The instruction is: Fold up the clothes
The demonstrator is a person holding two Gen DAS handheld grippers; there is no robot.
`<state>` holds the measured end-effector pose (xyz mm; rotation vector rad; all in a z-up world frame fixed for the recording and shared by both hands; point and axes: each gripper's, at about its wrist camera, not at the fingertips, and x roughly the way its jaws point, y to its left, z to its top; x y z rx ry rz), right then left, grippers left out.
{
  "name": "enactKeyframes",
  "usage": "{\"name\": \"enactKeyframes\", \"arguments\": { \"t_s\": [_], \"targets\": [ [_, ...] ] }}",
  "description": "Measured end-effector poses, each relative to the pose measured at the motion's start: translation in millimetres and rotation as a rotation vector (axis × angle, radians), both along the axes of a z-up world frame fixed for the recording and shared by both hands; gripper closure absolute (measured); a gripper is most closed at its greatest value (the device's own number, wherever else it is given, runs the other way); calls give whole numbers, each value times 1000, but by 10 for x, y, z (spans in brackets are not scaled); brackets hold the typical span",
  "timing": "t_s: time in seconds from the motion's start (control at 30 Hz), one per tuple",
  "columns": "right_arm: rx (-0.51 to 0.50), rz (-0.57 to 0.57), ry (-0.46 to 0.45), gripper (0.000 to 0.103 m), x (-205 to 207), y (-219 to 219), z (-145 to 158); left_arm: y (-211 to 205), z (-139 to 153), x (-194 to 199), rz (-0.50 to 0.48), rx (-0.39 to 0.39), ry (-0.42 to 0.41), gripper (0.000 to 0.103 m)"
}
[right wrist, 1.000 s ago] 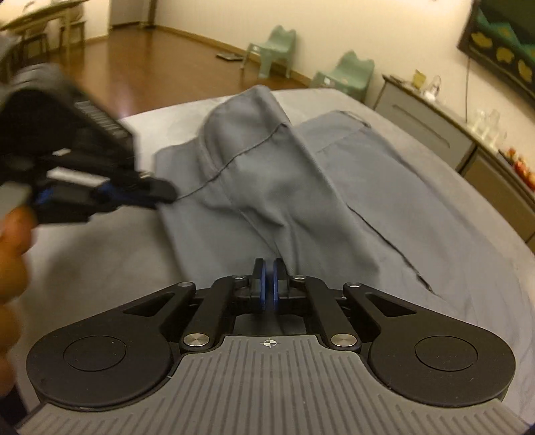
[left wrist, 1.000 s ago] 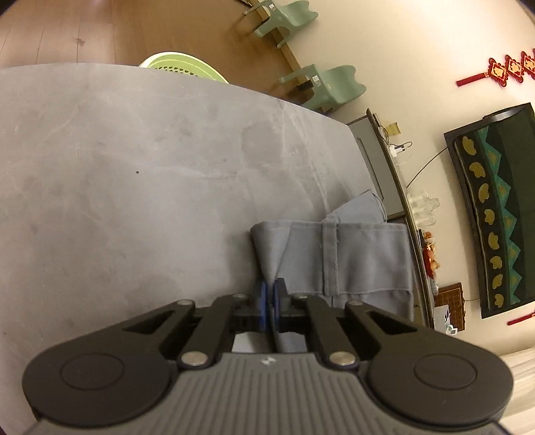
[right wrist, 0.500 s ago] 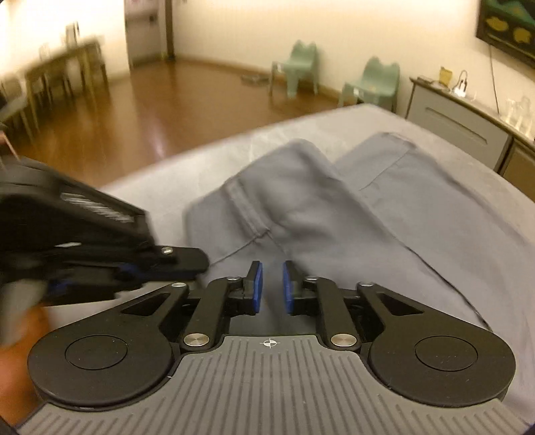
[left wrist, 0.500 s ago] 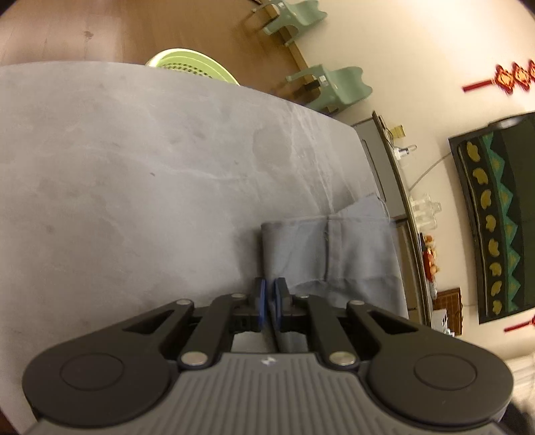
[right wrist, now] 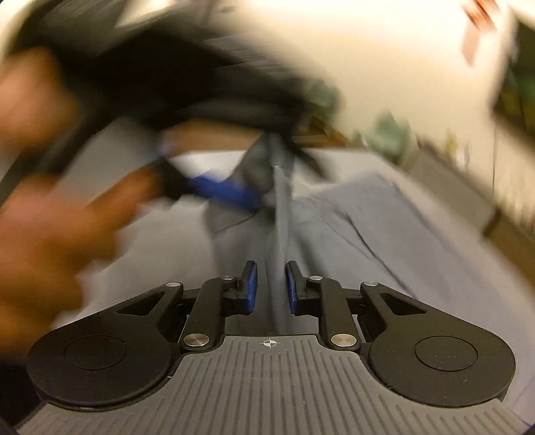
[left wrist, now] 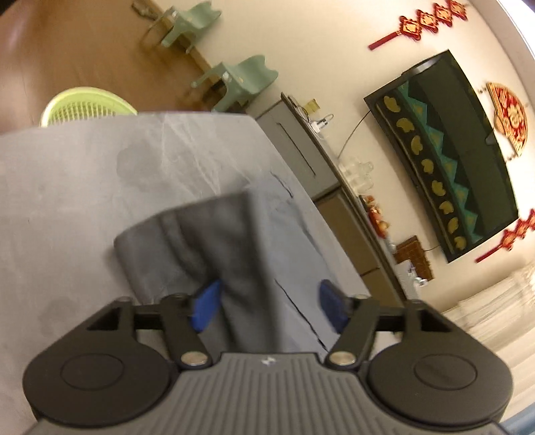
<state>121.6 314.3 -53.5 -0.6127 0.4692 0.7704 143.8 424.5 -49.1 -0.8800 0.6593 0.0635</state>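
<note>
Left tongs (left wrist: 267, 306) opening wide, a fold of the grey garment (left wrist: 234, 241) loose between them; right tongs (right wrist: 270, 287) closing, cloth between, pads not pressing.

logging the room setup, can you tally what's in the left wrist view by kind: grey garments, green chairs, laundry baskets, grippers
grey garment: 1
green chairs: 2
green laundry basket: 1
left gripper: 1, jaws opening with a ridge of the garment between them
Total: 5
</note>
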Motion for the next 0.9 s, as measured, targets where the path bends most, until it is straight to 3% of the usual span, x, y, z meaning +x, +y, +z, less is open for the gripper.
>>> {"name": "enactKeyframes", "arguments": {
  "t_s": [0.07, 0.13, 0.17, 0.2, 0.27, 0.4, 0.57, 0.63, 0.7, 0.77, 0.83, 0.9],
  "targets": [
    [-67, 28, -32, 82, -96, 68, -172, 1, -19, 47, 15, 48, 41, 32],
    [-42, 10, 11, 79, -77, 2, -186, 126, -215, 60, 39, 8, 119, 78],
    [-17, 0, 37, 76, -66, -48, -163, 192, -320, 66, 52, -15, 159, 86],
    [8, -11, 63, 65, -54, -98, -139, 262, -394, 35, 58, -67, 154, 88],
    [121, -31, 134, 60, -25, -314, 24, 311, -402, 27, 42, -84, 134, 88],
    [326, -145, 215, 61, 111, -937, 302, 377, -378, 17, 37, -99, 72, 88],
    [307, -431, 297, 63, 296, -1733, 14, 507, -539, 136, 43, -152, 80, 88],
    [375, -506, 329, 70, 233, -2233, 10, 546, -553, 165, 29, -159, 71, 87],
    [442, -580, 360, 69, 169, -2732, 5, 558, -533, 138, 38, -151, 65, 87],
    [493, -662, 376, 63, 108, -3248, 10, 563, -480, 74, 60, -133, 55, 79],
    [484, -772, 340, 62, 54, -3819, 45, 539, -315, -67, 110, -77, 14, 53],
    [444, -896, 304, 62, 11, -4410, 42, 454, -140, -183, 160, 42, -9, 49]
  ]
}}
